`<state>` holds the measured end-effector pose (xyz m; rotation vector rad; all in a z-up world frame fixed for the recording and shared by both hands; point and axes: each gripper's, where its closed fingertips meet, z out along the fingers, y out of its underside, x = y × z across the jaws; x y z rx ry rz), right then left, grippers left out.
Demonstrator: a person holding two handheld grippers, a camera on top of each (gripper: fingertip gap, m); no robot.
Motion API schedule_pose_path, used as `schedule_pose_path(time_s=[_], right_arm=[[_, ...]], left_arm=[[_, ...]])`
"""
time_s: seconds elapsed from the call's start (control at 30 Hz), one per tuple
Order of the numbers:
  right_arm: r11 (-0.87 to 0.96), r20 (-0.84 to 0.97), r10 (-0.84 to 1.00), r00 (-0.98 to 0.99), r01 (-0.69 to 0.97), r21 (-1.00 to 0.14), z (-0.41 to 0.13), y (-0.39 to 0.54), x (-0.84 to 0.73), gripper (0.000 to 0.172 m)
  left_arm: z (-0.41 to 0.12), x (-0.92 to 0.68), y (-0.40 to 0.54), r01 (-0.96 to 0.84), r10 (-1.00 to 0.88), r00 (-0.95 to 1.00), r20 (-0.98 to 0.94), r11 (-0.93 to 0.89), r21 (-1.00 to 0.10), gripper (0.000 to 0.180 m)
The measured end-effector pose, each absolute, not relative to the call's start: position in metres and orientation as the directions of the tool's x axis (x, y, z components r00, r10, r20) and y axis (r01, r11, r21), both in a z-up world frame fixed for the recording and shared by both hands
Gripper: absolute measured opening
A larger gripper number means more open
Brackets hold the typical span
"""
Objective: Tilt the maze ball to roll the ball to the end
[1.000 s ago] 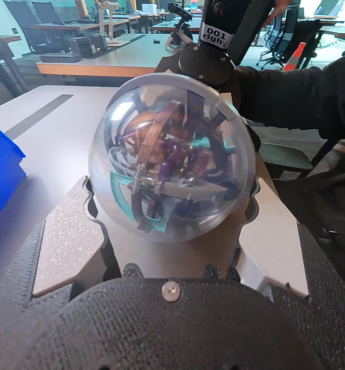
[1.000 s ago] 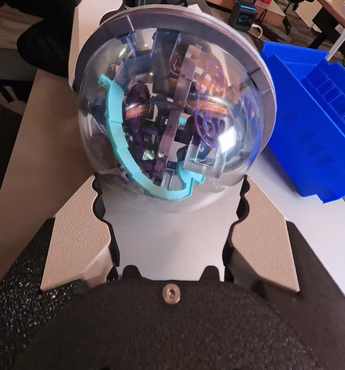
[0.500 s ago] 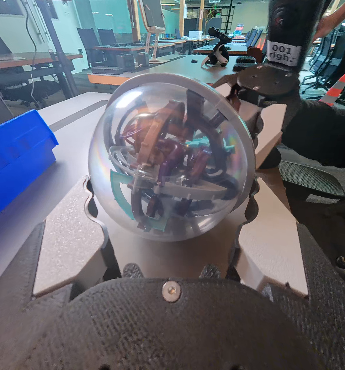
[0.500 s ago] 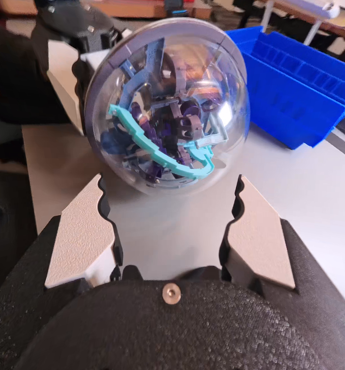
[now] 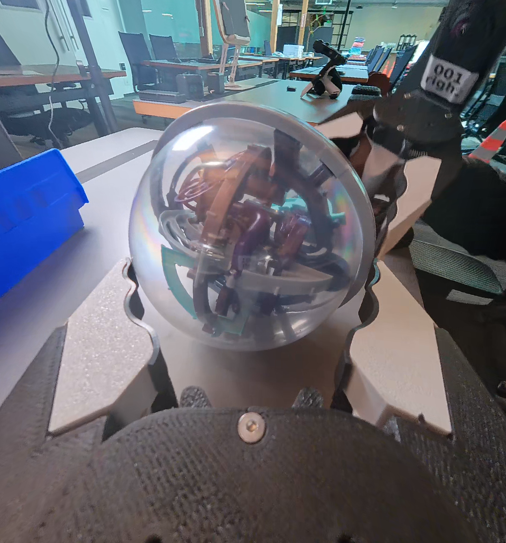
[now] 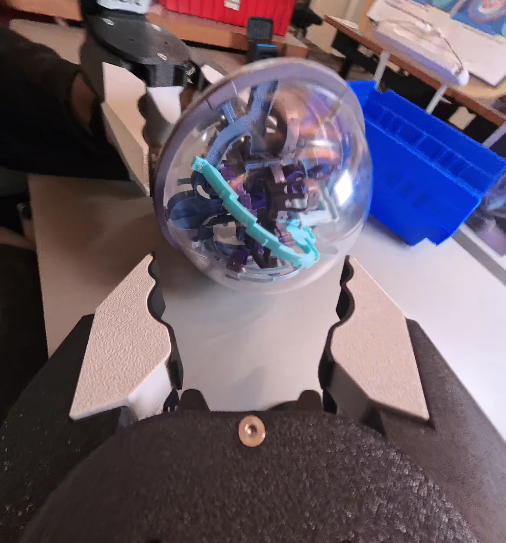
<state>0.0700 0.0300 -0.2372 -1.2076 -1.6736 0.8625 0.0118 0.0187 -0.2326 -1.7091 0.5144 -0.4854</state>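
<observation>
In the left wrist view, the maze ball [image 5: 251,226], a clear sphere with a grey seam ring and brown, purple, teal and grey tracks inside, sat between the left gripper [image 5: 251,266]'s two pale fingers. Both fingertips pressed against its lower flanks, at about eight and four o'clock on the sphere, so this claw was clamped on the ball above the grey table [image 5: 108,188]. A blue bin [image 5: 25,217] stood at nine o'clock. The right gripper [image 5: 392,182] showed at two o'clock, just behind the ball, its fingers spread and a dark sleeve [image 5: 478,217] behind it.

In the right wrist view, the maze ball [image 6: 263,176] hung at twelve o'clock, ahead of the right gripper [image 6: 249,261], tilted with a teal track running diagonally inside. The right claw's fingers stood wide apart, with table visible between the tips and the sphere, gripping nothing. The blue bin [image 6: 428,176] lay at two o'clock; the left gripper [image 6: 157,117] held the ball's far side at eleven o'clock.
</observation>
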Motion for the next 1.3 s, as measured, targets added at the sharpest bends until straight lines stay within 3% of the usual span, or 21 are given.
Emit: schedule_pose_path(time_s=[0.3,0.57,0.6,0.7,1.3], right_arm=[[0.281,0.123,0.928,-0.351,0.448,-0.849,-0.269,0.045,0.057,0.132],[0.303,0.143,0.909,-0.392,0.383,-0.873,-0.269,0.036,0.041,0.12],[0.305,0.149,0.907,-0.395,0.369,-0.878,-0.267,0.034,0.041,0.117],[0.314,0.165,0.899,-0.404,0.334,-0.889,-0.264,0.026,0.039,0.112],[0.354,0.191,0.888,-0.418,0.356,-0.865,-0.274,0.017,0.043,0.116]], left_arm=[[-0.242,0.003,0.012,-0.094,-0.625,0.778,0.06,-0.21,-0.973,0.148],[-0.2,0.003,-0.007,-0.099,-0.733,0.666,0.14,-0.272,-0.957,0.153],[-0.204,0.004,-0.006,-0.144,-0.728,0.674,0.126,-0.296,-0.944,0.158],[-0.213,0.009,-0.006,-0.239,-0.744,0.666,0.053,-0.279,-0.93,0.149],[-0.228,0.003,-0.015,-0.374,-0.723,0.669,-0.174,-0.125,-0.919,0.144]])
